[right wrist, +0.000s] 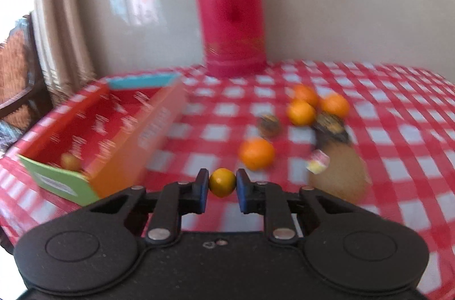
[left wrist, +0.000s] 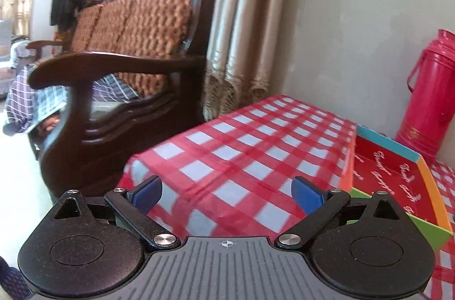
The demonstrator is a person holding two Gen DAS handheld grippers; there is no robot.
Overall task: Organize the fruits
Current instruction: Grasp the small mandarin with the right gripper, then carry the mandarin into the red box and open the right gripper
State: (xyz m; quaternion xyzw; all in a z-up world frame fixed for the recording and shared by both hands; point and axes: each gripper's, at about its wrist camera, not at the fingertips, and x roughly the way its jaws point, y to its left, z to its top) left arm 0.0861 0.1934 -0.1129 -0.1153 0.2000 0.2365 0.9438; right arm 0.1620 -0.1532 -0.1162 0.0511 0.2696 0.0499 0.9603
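Note:
My right gripper (right wrist: 222, 183) is shut on a small yellow-orange fruit (right wrist: 222, 182) and holds it above the checked tablecloth, just right of the open red box (right wrist: 119, 112). One small fruit (right wrist: 70, 161) lies inside the box. Several oranges (right wrist: 256, 153) (right wrist: 301, 112) (right wrist: 335, 105) lie loose on the cloth to the right, with dark wrapped items (right wrist: 331, 126) among them. My left gripper (left wrist: 226, 193) is open and empty over the table's left end, with the box (left wrist: 398, 175) to its right.
A tall red thermos (right wrist: 231, 4) stands against the wall behind the fruit and shows in the left wrist view (left wrist: 429, 92). A round cork mat (right wrist: 338, 175) and a small wrapped sweet (right wrist: 318, 162) lie at the right. A wooden sofa (left wrist: 119, 89) stands left of the table.

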